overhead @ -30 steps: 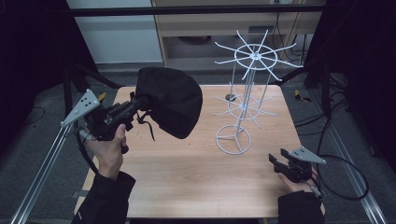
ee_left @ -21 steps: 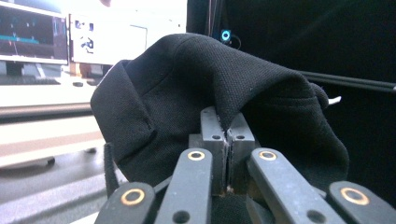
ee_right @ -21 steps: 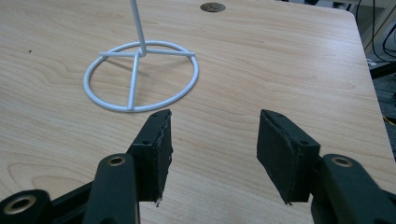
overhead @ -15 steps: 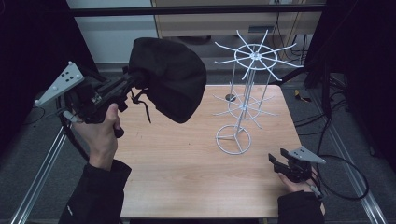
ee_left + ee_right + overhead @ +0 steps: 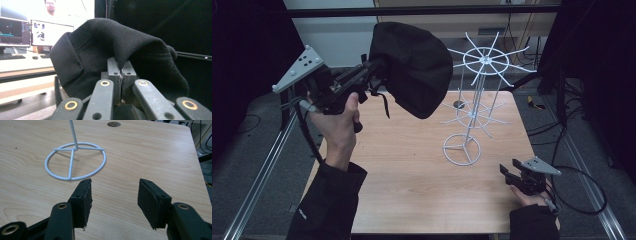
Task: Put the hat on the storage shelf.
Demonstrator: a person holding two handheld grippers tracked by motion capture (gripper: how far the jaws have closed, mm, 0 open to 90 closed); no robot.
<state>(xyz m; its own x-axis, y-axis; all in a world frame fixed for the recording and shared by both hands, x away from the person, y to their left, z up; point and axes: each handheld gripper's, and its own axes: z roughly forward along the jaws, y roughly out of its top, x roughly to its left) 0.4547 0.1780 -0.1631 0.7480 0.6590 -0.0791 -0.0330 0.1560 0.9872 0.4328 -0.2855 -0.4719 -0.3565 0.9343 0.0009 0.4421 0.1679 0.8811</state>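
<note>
A black cap (image 5: 412,65) hangs in the air over the table's far left, held up by my left gripper (image 5: 374,67), which is shut on its edge. In the left gripper view the cap (image 5: 105,50) drapes over the closed left gripper (image 5: 122,71). A white wire rack (image 5: 474,90) with spoke tiers stands on the table, just right of the cap. My right gripper (image 5: 507,172) rests open near the table's front right corner. In the right gripper view, the right gripper (image 5: 114,192) is empty, and the rack's ring base (image 5: 75,161) lies ahead of it.
The wooden table (image 5: 412,180) has a round cable hole (image 5: 458,104) behind the rack. Metal rails (image 5: 257,170) run along both sides of the table. A shelf and cables stand at the back right. Monitors (image 5: 50,32) show in the left gripper view.
My left gripper has lifted the cap higher and carried it rightward, closer to the rack's top. The right gripper has stayed still.
</note>
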